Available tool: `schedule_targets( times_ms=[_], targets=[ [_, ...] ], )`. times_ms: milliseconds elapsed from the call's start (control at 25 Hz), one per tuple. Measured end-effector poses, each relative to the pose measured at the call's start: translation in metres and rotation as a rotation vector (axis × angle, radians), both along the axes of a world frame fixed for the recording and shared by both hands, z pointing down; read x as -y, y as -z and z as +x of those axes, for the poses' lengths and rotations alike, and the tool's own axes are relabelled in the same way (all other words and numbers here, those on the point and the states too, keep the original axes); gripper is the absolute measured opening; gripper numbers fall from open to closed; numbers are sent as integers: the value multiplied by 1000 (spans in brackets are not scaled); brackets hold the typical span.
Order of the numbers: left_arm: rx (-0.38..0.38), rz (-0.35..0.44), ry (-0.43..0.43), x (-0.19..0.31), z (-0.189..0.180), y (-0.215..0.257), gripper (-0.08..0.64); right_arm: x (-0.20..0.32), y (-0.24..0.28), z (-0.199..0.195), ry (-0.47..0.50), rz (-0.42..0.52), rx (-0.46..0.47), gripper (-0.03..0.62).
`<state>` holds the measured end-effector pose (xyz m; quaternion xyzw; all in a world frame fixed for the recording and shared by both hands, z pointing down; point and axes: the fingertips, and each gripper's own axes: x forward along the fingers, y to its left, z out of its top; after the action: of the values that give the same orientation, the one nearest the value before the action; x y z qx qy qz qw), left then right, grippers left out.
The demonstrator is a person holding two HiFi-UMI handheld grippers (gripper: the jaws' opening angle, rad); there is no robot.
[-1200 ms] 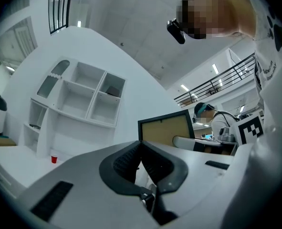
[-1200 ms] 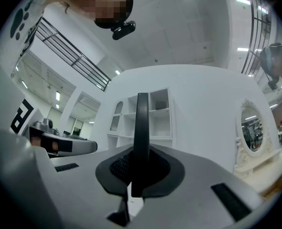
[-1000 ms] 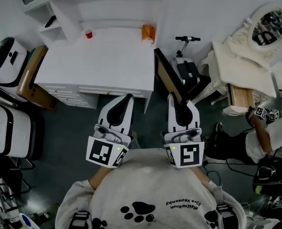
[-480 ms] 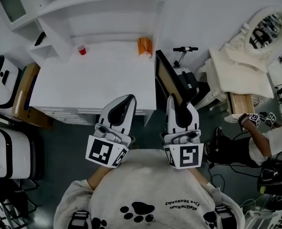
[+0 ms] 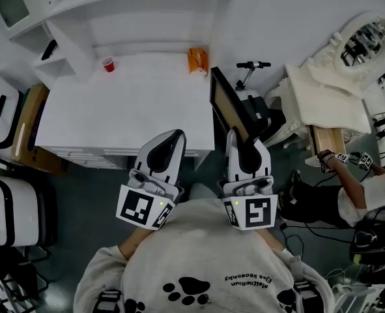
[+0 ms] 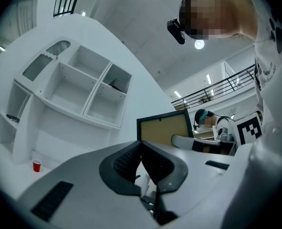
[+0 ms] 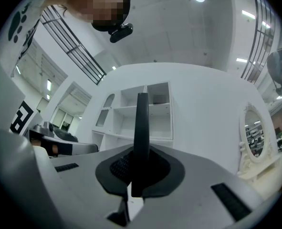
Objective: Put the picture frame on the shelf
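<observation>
Off the tabletop's (image 5: 127, 109) right edge: frame (image 5: 226, 103) held edge-on, clear of the surface, gripped at its near end by the right tongs (image 5: 244, 152). The right gripper view shows the jaws drawn narrow, pads pressed on the frame's dark edge, with the rest rising above them.

Left tongs (image 5: 167, 150): jaws together with nothing between them, just beside the right pair.

Shelf (image 5: 146, 25): a white cubby unit at the back of the tabletop, well apart from the frame. A cup (image 5: 107, 64) and an orange item (image 5: 197, 59) stand below it at the tabletop's back.

Judgement: this is the carry stage, and placement is not yet done.

Risks:
- The only grip is at one end of a tall frame, so it may pivot in the pads if swung or tilted quickly.
- The free end could clip a shelf divider or cubby top if brought in too high or skewed.
- The orange item sits near the likely path, and a low approach could knock it.
- Letting go before the frame sits flat or leans back could let it tip forward off the shelf.
- The left tongs are idle and could steady the free edge.
</observation>
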<state>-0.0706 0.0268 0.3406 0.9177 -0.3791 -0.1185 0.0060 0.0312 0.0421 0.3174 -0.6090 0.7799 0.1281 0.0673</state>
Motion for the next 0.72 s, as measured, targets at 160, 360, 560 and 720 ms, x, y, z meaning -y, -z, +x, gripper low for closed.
schedule_targets(
  times_ms=[160,360,560,720],
  targets=[
    [-7,-1,15,6,-5,-2,20,8,-1,-3,12,1,-4,38],
    [-8,10,21,16,-2,2,20,18,2,0,24,13,-6,38],
    [-5,2,26,35,4,4,20,38,5,4,36,13,-2,38],
    [0,1,34,53,13,4,20,58,4,13,44,12,4,38]
  ],
)
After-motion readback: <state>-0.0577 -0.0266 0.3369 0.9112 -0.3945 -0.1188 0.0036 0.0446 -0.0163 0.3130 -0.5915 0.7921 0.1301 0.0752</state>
